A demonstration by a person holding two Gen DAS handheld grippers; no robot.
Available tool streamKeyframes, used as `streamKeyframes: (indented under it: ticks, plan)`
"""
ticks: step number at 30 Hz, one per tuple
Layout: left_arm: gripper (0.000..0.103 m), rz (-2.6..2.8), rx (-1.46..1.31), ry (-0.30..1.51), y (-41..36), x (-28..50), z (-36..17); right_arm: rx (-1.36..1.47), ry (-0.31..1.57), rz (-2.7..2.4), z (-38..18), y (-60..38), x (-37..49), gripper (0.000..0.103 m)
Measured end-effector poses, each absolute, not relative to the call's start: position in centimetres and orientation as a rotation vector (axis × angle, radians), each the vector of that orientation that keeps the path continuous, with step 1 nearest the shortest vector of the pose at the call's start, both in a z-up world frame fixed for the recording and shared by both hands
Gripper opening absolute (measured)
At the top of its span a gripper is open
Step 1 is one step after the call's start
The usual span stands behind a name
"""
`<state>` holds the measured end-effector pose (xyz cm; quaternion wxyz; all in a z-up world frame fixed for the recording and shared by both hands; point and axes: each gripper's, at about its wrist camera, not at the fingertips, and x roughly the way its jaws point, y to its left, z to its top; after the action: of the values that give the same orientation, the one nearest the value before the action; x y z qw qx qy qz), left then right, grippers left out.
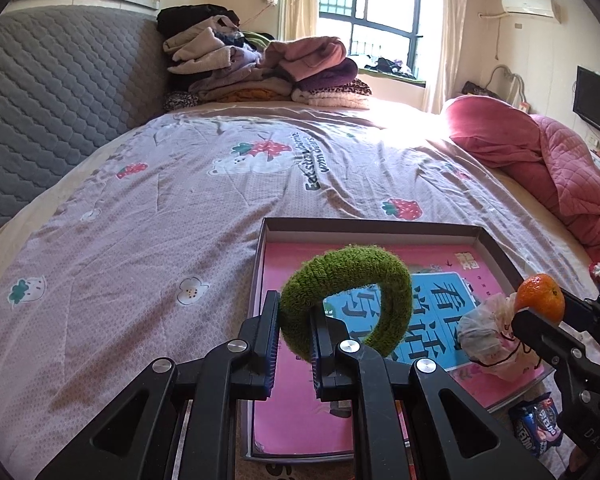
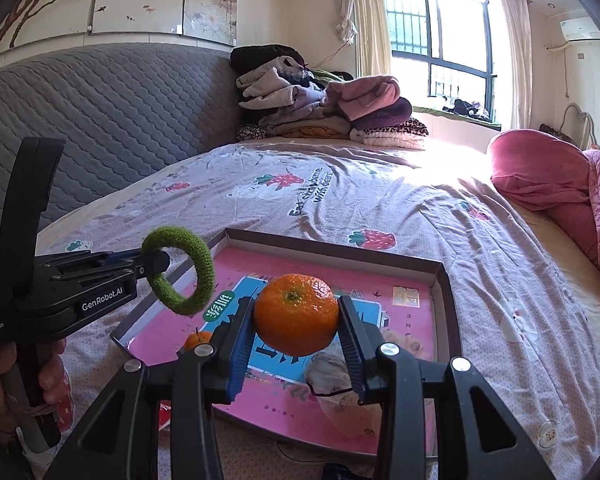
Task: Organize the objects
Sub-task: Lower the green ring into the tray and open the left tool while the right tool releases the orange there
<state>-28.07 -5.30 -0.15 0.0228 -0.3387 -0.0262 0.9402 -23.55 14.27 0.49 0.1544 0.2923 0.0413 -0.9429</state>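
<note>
**Both grippers loaded above the open box**

Your left gripper [image 1: 294, 344] has its jaws pinched tight on the green fuzzy ring [image 1: 348, 300], which stands up from the fingertips and hangs over the near left part of the shallow box [image 1: 496, 246]. Your right gripper [image 2: 296, 344] sits partly closed around the mandarin [image 2: 296, 314], one pad pressed to each side, holding it above the middle of the same box.

Below and ahead of both tools, the box holds a pink board with a blue printed panel [image 2: 404, 344]. On it, under your right gripper, lies a crumpled pale bag [image 2: 332, 376]; just left of that gripper's left finger a second small orange fruit [image 2: 198, 340] peeks out, mostly hidden. The printing on the board is half covered by the tools, and I cannot read it whole.

At the lower right of the left view, outside the box, a blue snack packet [image 1: 536, 426] is cut off behind your right gripper. Your hand [image 2: 28, 392] on the left handle shows only in part.

The box rests on a bed with a strawberry-print cover [image 1: 160, 220]. Beyond your tools stand a grey quilted headboard [image 1: 60, 92], a heap of folded clothes [image 1: 260, 68], a sunlit window [image 2: 440, 44] and, to the right, a pink quilt [image 1: 540, 160].
</note>
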Motion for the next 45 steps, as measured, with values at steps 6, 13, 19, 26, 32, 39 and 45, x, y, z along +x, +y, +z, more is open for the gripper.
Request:
streamKeyframes:
  ticks: [6,13,19,26,32,39,45]
  plan:
    - [0.014,2.903,-1.126,-0.05,-5.0,-28.7,-1.5,0.933,0.148,-2.69,-1.1,14.1,-24.2,0.041]
    - [0.014,2.869,-1.189,-0.015,-4.5,-29.3,-2.7,1.021,0.208,-2.66,-2.5,13.5,-24.6,0.041]
    - [0.015,2.848,-1.239,0.003,-4.3,-29.5,-3.4,1.104,0.252,-2.629,-3.7,13.1,-25.0,0.041]
    - [0.016,2.826,-1.261,0.016,-3.9,-29.5,-3.8,1.165,0.283,-2.593,-4.8,12.7,-25.0,0.041]
    - [0.02,2.809,-1.284,0.005,-3.9,-29.6,-3.9,1.18,0.279,-2.6,-4.9,12.7,-25.0,0.041]
    - [0.025,2.809,-1.285,-0.007,-3.9,-29.6,-3.9,1.19,0.273,-2.604,-4.8,12.9,-25.2,0.041]
    - [0.029,2.809,-1.287,-0.003,-3.8,-29.5,-3.8,1.193,0.276,-2.6,-4.8,12.8,-25.1,0.041]
